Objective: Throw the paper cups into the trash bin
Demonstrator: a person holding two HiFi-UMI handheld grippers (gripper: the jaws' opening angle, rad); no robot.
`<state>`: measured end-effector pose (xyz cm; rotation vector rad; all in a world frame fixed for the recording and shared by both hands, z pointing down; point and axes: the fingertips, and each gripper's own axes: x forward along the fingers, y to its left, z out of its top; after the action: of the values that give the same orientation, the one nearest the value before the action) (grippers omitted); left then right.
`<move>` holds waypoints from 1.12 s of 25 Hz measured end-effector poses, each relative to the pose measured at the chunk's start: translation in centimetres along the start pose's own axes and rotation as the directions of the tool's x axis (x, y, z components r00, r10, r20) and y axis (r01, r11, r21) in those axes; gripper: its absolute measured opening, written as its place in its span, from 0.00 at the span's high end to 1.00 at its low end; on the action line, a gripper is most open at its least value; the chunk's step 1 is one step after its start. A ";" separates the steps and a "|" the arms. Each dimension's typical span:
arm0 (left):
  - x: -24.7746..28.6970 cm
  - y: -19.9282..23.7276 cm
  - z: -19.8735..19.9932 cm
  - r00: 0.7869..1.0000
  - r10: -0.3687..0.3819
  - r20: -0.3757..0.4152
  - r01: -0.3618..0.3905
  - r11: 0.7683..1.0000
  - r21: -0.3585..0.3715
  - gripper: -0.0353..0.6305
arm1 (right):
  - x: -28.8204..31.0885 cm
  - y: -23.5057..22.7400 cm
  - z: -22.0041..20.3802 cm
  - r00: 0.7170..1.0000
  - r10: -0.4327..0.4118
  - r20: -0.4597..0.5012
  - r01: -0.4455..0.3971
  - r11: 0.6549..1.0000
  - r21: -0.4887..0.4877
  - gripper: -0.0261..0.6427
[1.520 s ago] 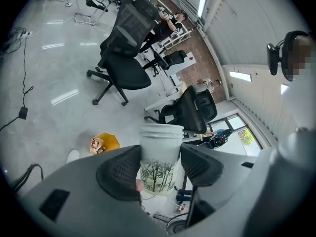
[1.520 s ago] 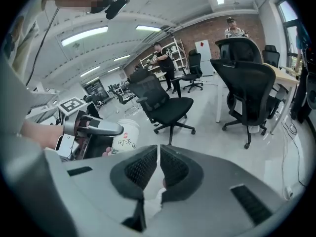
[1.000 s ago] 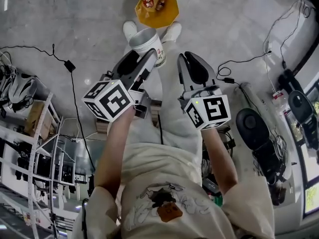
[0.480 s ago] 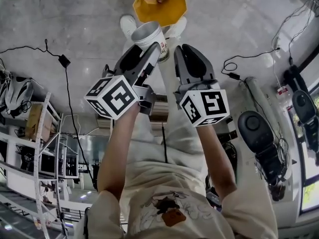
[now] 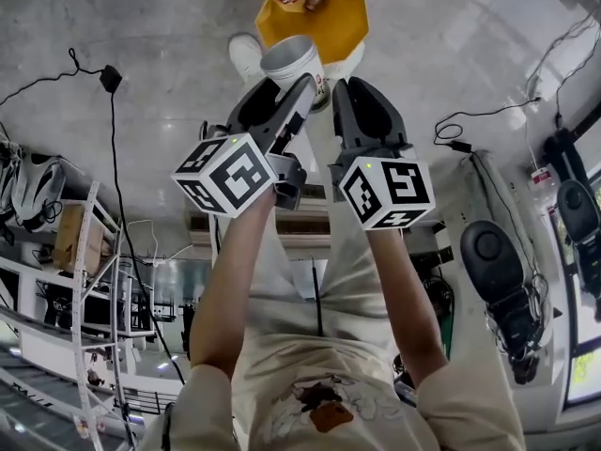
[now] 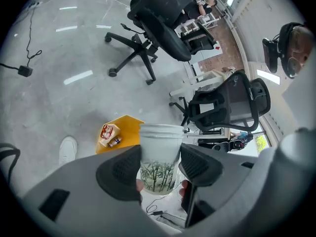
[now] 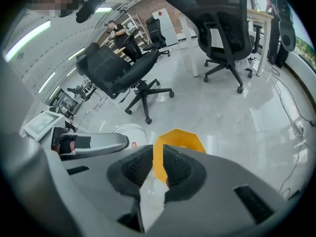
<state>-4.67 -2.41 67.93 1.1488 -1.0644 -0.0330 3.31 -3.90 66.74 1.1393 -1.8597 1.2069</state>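
Observation:
A white paper cup (image 5: 293, 62) printed with green bamboo (image 6: 159, 164) is held upright in my left gripper (image 5: 299, 83), which is shut on its lower half. An orange-yellow trash bin (image 5: 317, 9) stands on the floor just beyond the cup, with a red packet and a small bottle inside. In the left gripper view the bin (image 6: 121, 135) lies to the left of and below the cup. My right gripper (image 5: 352, 87) is beside the left one, shut with nothing in it. Through its narrow gap (image 7: 159, 164) the bin (image 7: 178, 141) shows, with the cup's rim (image 7: 126, 131) to the left.
The person's white shoes (image 5: 246, 53) stand beside the bin. Black office chairs (image 6: 158, 19) and a desk (image 6: 212, 78) stand farther off. Cables and a power adapter (image 5: 110, 78) lie on the grey floor, with shelving (image 5: 75, 289) at the left and a black chair base (image 5: 498, 252) at the right.
Both grippers and the cup have moved forward toward the bin; the cup's rim now overlaps the bin's near edge in the head view. The grip on the cup is unchanged.

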 end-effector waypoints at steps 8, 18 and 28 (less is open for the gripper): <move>4.9 4.5 -0.3 1.000 0.029 -0.011 -0.029 0.999 -0.013 0.55 | 5.7 -2.1 -1.2 1.000 -0.012 -0.002 0.012 1.000 0.012 0.86; 10.2 10.5 -1.7 0.992 0.125 -0.026 -0.126 0.990 -0.062 0.55 | 11.3 -5.1 -3.9 0.999 -0.026 -0.042 0.026 1.000 0.006 0.86; 14.6 15.0 -2.2 0.973 0.231 -0.010 -0.231 0.965 -0.125 0.55 | 16.2 -7.9 -8.1 0.993 -0.023 -0.116 0.020 0.999 -0.033 0.86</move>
<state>-2.40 -1.44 88.90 0.9069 -1.1786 0.0803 4.06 -3.18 86.45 1.0467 -1.7687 1.2020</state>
